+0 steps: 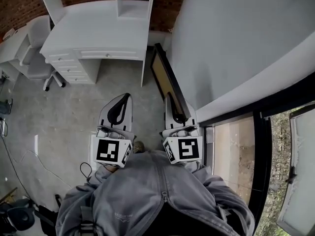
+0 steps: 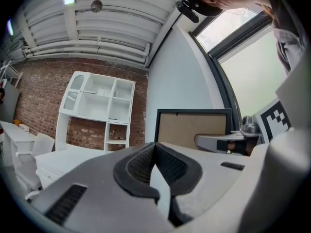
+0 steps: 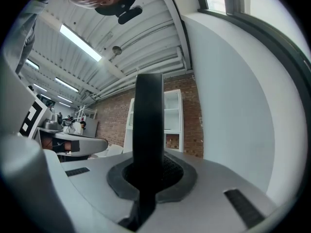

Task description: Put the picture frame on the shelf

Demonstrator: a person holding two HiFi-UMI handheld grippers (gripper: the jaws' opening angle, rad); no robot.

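The picture frame (image 1: 166, 77) is black-edged with a brown backing and is carried upright on edge in front of me. My right gripper (image 1: 175, 113) is shut on its near edge; in the right gripper view the frame's black edge (image 3: 148, 130) stands up between the jaws. In the left gripper view the frame's brown back (image 2: 193, 130) shows to the right. My left gripper (image 1: 119, 111) is shut with nothing in it and is held beside the right one. The white shelf unit (image 2: 99, 108) stands on a white desk (image 1: 96, 31) against the brick wall ahead.
A white office chair (image 1: 39, 48) stands left of the desk. A grey wall (image 1: 236, 38) runs close along my right, with a glass door (image 1: 236, 151) behind it. Cables (image 1: 29, 156) lie on the grey floor at left.
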